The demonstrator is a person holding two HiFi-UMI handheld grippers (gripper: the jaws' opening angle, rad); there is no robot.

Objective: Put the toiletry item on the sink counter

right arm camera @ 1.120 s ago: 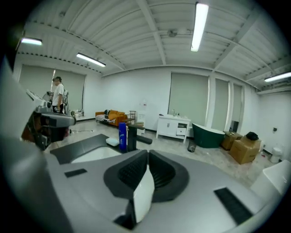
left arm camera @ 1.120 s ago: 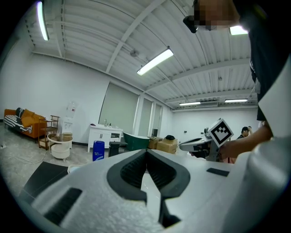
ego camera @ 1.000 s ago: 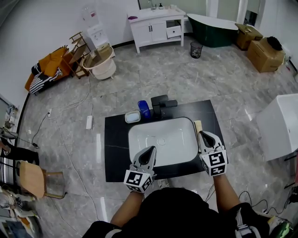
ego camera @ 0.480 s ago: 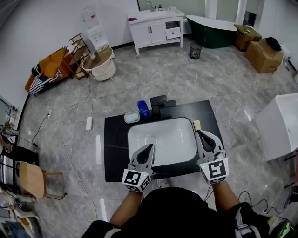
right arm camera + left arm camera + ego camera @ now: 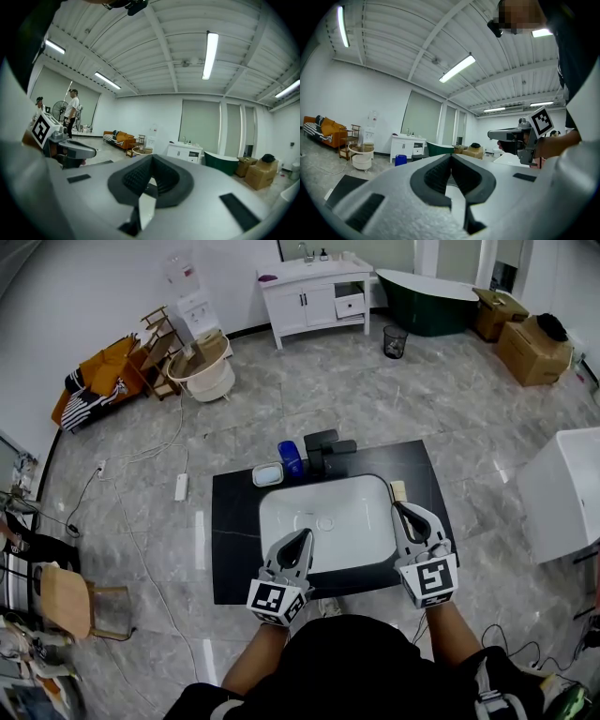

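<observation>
A black counter (image 5: 234,549) holds a white sink basin (image 5: 328,521). A small beige toiletry item (image 5: 398,490) lies on the counter just right of the basin. My right gripper (image 5: 400,508) is shut and empty, its tips a little short of that item. My left gripper (image 5: 304,536) is shut too, with nothing in it, over the basin's front edge. In the left gripper view the jaws of the left gripper (image 5: 451,158) meet, and in the right gripper view those of the right gripper (image 5: 151,159) do as well.
At the back of the counter stand a blue container (image 5: 291,458), a white dish (image 5: 267,474) and a black faucet (image 5: 324,450). A white vanity (image 5: 314,292), a green bathtub (image 5: 429,296) and cardboard boxes (image 5: 534,348) stand far off. A white block (image 5: 562,488) is at the right.
My right gripper has drawn back a little from the beige item toward me. The left gripper has hardly moved.
</observation>
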